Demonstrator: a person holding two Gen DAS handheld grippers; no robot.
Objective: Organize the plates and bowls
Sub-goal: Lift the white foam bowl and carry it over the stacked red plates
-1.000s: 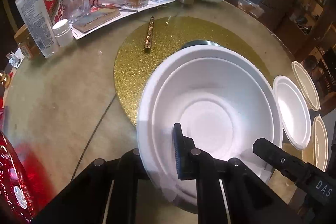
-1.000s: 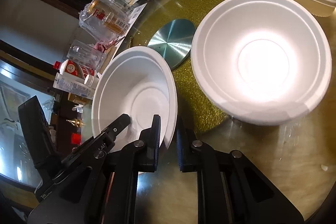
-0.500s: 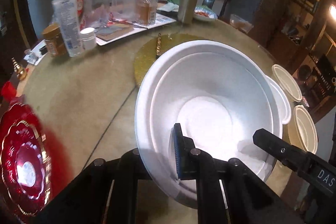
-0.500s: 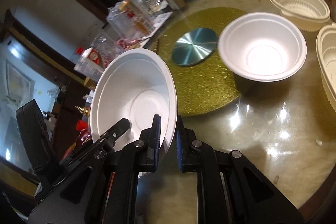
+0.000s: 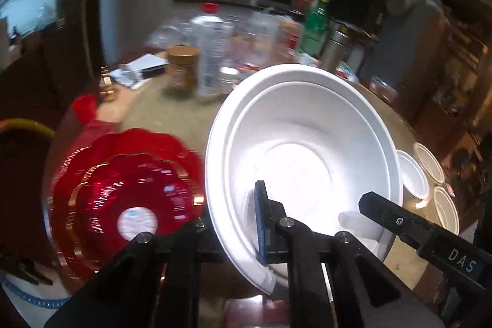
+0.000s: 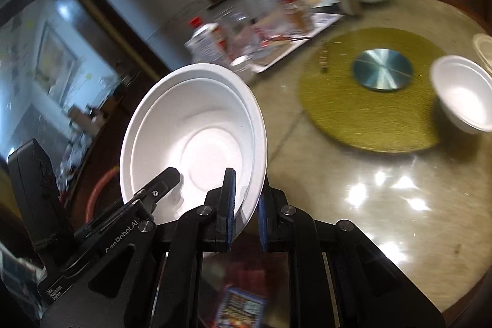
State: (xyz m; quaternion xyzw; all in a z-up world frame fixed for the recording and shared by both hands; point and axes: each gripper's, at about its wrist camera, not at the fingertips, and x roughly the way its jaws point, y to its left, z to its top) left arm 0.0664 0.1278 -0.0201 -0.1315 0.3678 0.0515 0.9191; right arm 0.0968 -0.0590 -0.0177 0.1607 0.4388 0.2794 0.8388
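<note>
Gripping one white bowl (image 5: 307, 149): two tools

The left wrist camera sat just behind the left gripper (image 5: 240, 223), looking forward and down along its fingers across the round table (image 5: 172, 119) toward the far clutter of bottles. The right wrist camera rode behind the right gripper (image 6: 246, 211), tilted, facing over the table's gold mat (image 6: 353, 100). Both views were close on one large white bowl (image 5: 307, 149), which filled the foreground of each, and shared the smaller white bowl (image 6: 461, 94) and the bottles beyond.
</note>
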